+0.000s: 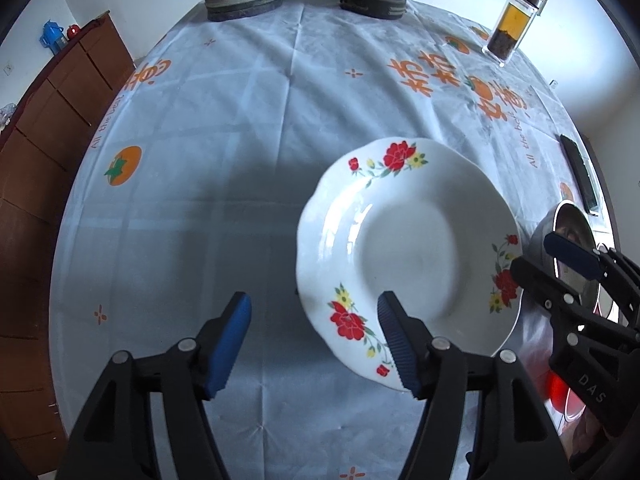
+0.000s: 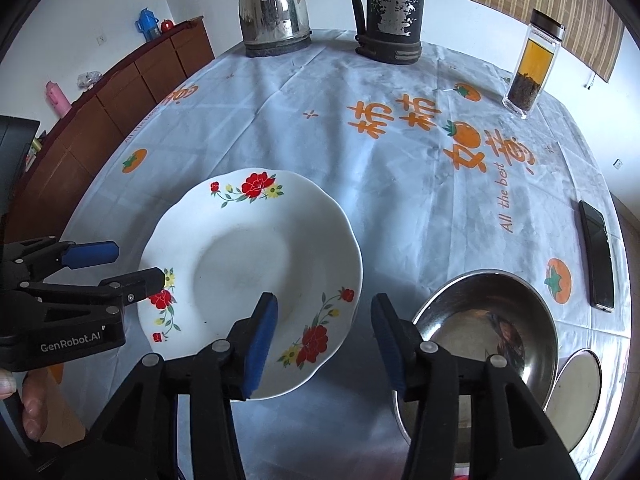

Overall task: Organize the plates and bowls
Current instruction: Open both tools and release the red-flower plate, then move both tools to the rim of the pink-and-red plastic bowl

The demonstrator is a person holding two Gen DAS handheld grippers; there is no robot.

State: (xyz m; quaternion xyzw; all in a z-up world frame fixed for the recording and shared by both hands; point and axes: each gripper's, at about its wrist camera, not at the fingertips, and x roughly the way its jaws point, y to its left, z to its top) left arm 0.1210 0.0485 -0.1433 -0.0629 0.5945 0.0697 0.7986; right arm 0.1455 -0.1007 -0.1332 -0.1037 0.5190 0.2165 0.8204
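On the counter (image 2: 320,92), under a white cloth printed with orange fruit, we see our left gripper (image 1: 314,344) standing wide, one finger over the rim of the flowered plate (image 2: 248,272), nothing clamped. The plate is glossy white ceramic with a scalloped edge. Our right gripper (image 2: 324,340) straddles the plate's right rim, jaws apart, pads not pressing. Just beside sits a shiny steel bowl (image 2: 488,320). Behind stand a steel kettle (image 2: 274,8), a worn dark jug (image 2: 388,12) and a glass tea bottle (image 2: 532,68); a phone (image 2: 598,260) lies far right.
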